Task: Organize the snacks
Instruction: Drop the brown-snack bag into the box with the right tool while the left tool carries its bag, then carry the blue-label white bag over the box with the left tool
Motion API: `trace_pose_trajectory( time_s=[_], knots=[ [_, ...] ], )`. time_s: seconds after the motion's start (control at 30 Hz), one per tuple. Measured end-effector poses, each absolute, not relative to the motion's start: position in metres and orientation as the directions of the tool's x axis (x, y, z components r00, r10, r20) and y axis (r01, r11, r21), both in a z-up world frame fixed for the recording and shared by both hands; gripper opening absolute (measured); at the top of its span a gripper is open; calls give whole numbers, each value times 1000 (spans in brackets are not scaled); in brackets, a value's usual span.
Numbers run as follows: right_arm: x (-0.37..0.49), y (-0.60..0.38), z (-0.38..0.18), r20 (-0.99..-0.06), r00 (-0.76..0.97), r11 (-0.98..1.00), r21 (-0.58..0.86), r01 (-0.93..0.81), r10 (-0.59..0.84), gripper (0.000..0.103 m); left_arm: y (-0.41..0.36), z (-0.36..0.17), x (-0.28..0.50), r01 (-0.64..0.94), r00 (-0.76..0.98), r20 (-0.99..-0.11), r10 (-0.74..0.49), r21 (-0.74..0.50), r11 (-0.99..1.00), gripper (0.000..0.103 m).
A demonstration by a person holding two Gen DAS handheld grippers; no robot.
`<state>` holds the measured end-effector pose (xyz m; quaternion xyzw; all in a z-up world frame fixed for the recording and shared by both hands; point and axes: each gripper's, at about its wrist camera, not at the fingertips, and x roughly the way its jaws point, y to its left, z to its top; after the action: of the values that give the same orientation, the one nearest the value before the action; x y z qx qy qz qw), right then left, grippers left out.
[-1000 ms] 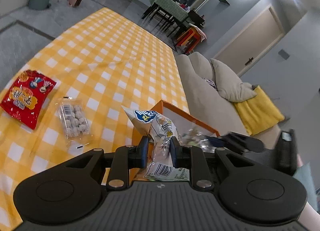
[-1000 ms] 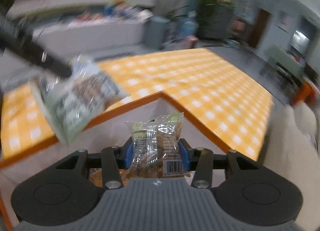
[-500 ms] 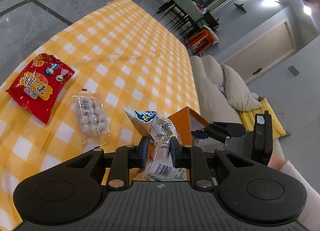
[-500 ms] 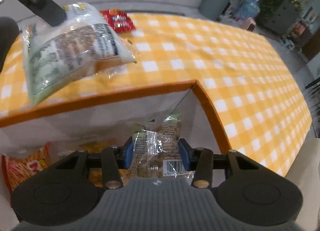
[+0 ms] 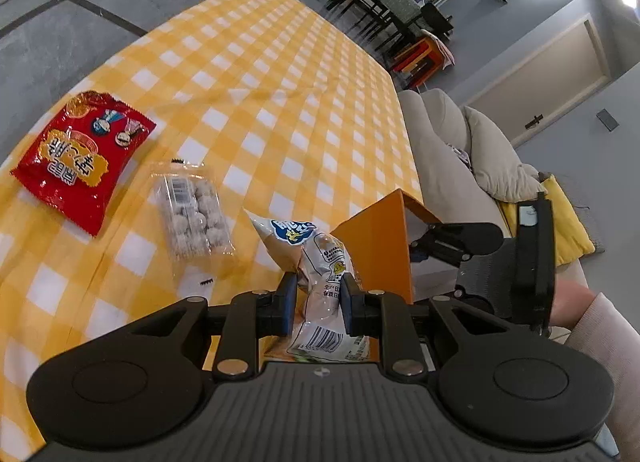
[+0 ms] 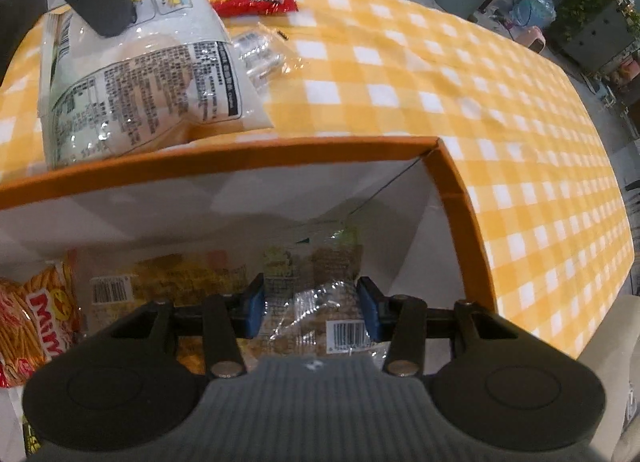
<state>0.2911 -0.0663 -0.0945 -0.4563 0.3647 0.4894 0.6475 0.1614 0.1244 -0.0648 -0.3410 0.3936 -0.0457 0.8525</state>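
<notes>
Red snack packet (image 5: 82, 158) lies far left of the left tongs (image 5: 318, 304) on the worktop (image 5: 280, 102), a clear packet of balls (image 5: 192, 212) beside it. Left tongs are clenched on a white snack bag (image 5: 320, 278) beside the orange box (image 5: 376, 250). Right tongs (image 6: 311, 312), inside the box, grasp a clear snack pack (image 6: 316, 302).

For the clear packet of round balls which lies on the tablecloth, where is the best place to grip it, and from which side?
Probably across its short width near the middle, coming from above. The clear packet of balls lies flat on the checked tablecloth, long and narrow, so closing over the long edges looks easiest. The red snack bag is beside it but apart, leaving space for one finger.
</notes>
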Motion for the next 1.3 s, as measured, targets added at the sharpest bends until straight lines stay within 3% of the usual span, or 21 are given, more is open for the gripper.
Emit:
trace_pose_trajectory(
  time_s=[0.1, 0.17, 0.23, 0.5, 0.67, 1.0, 1.17, 1.3],
  knots=[
    [293, -68, -88, -909, 262, 124, -233, -964, 326, 56, 124, -64, 161, -191, 686, -641, -344, -615, 765, 25],
    [292, -71, -80, -904, 263, 147, -225, -963, 338, 81, 124, -63, 161, -189, 688, -641, -340, -611, 769, 25],
    [290, -75, -72, -898, 263, 168, -216, -962, 353, 93, 123, -60, 160, -187, 690, -639, -339, -610, 770, 25],
    [275, -102, -34, -828, 411, 298, -311, -903, 381, 100, 119, -44, 152, -160, 706, -618, -346, -615, 772, 25],
    [270, -131, -3, -784, 454, 508, -210, -835, 423, 100, 125, -33, 144, -122, 725, -573, -383, -654, 747, 25],
    [232, -170, 25, -680, 696, 854, -202, -480, 230, 100, 103, -13, 132, -68, 721, -561, -406, -641, 764, 25],
    [184, -194, 38, -517, 842, 896, -287, -339, 153, 100, 83, -6, 133, -75, 705, -600, -377, -593, 802, 25],
    [158, -215, 36, -469, 866, 931, -209, -298, 172, 100, 61, -2, 135, -50, 685, -620, -383, -565, 824, 25]
  ],
)
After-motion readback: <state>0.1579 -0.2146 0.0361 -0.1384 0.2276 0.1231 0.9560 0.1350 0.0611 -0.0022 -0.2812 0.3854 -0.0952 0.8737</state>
